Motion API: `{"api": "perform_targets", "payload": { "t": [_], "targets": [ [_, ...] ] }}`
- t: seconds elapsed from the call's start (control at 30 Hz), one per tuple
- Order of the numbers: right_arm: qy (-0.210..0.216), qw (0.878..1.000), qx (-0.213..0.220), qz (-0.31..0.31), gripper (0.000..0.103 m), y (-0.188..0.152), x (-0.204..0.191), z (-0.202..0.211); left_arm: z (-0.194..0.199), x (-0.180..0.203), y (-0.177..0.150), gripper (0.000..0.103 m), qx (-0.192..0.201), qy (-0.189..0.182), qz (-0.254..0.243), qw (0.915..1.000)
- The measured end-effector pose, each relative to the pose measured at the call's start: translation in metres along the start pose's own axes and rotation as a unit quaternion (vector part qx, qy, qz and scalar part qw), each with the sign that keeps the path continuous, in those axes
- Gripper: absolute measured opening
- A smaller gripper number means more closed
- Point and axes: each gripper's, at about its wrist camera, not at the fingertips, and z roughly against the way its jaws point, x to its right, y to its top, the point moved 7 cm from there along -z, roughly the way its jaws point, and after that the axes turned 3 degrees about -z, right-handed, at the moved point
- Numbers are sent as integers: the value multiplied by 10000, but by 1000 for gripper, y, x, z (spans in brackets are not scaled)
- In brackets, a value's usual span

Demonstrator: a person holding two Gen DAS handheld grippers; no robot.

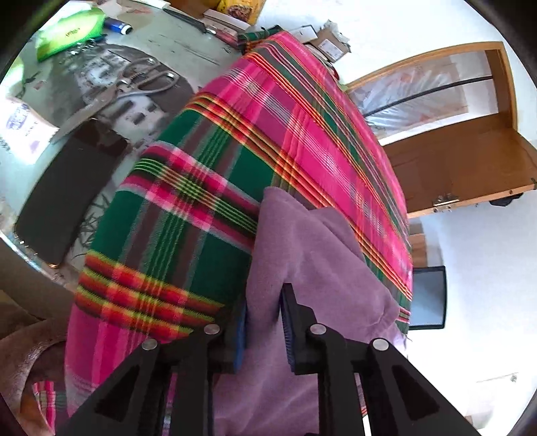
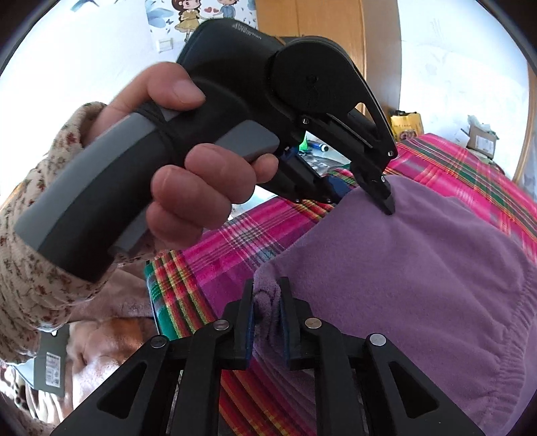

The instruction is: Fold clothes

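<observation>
A purple fleece garment (image 1: 302, 255) (image 2: 419, 268) with a gathered elastic edge lies on a pink and green plaid cloth (image 1: 285, 134) (image 2: 228, 261). In the left wrist view my left gripper (image 1: 265, 295) stands slightly open over one corner, with flat purple fabric between its fingers and no squeeze showing. The right wrist view shows the same left gripper (image 2: 359, 203) from the side, one fingertip on top of the garment's far edge. My right gripper (image 2: 266, 285) is at the near corner, slightly open. A bunched purple fold sits loose between its blue pads.
A hand (image 2: 188, 174) in a floral sleeve holds the left gripper. Left of the plaid cloth the table carries scissors (image 1: 134, 84), a black phone (image 1: 67, 194), a green packet (image 1: 67, 33) and a blue lighter (image 1: 117, 26). A wooden cabinet (image 1: 453, 151) stands to the right.
</observation>
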Motion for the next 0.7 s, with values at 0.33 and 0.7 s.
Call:
{"api": "perform_targets", "payload": {
  "t": [0.33, 0.7],
  "targets": [
    [-14, 9966, 542, -616, 26, -9, 41, 69, 38, 37, -22, 25, 605, 336, -267, 9972],
    [-1612, 9669, 937, -1741, 27, -79, 163, 163, -29, 138, -82, 27, -131, 55, -1366, 9905]
  ]
}}
